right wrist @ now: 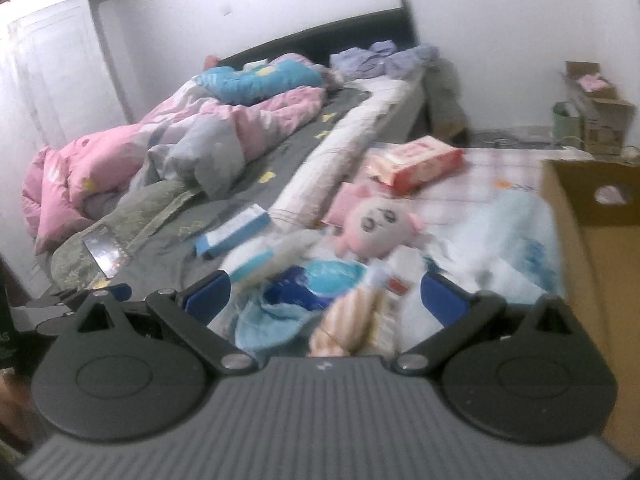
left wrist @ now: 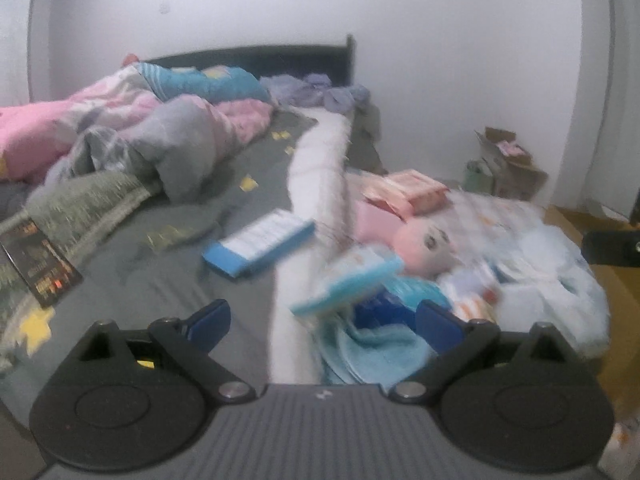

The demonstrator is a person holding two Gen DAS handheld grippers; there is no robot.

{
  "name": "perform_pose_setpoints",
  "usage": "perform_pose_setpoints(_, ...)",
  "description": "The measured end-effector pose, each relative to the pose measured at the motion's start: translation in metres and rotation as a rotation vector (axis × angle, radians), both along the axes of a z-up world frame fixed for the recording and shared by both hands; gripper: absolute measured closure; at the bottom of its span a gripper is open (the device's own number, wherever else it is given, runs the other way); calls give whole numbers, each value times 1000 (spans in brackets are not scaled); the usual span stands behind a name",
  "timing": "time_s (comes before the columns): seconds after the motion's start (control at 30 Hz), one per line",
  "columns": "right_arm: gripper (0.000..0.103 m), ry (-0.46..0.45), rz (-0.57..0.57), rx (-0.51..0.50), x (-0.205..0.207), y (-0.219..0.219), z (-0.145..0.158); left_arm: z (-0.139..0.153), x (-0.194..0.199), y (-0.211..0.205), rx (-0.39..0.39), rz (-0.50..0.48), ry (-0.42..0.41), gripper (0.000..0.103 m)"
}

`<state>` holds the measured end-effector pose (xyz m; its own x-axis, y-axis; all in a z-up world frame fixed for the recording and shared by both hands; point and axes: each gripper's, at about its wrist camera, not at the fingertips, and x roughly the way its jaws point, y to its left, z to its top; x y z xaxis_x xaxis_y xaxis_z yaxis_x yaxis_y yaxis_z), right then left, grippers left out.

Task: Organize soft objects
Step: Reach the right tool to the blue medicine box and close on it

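A pink plush toy with a round face lies on a low patterned mattress; the left wrist view shows the plush toy too. A light blue towel and a striped peach cloth lie just ahead of the grippers. My left gripper hangs open above the towel and the mattress edge. My right gripper is open over the blue towel and a blue packet. Neither holds anything. Both views are blurred.
A grey-sheeted bed carries a pink quilt, a blue pillow, a blue-white box and a dark card. A pink tissue pack lies on the mattress. A brown cardboard box stands at the right, more boxes by the wall.
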<state>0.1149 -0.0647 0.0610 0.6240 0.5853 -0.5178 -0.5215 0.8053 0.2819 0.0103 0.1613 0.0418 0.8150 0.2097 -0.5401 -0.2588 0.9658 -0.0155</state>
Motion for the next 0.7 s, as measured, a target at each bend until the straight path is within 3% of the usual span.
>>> perform_pose_setpoints(0.1,1,27,36,49,31,26,5,8,20,19,38,6,-31,4)
perform_pose_setpoints(0.27,4,146,105,197,93,73,13,6,71,41,222,-67,21,8)
perform_pose_setpoints(0.37,12,321,148,280,146,114,2,-4,102,59,202,-139,94,15)
perform_pose_setpoints(0.53,46,600,152,277,216,179,-45,-26,147,85,151,-212,210,16)
perform_pose_setpoints(0.7,54,743,153,231,251,227,-91,-43,185,101,139,-266,292,15)
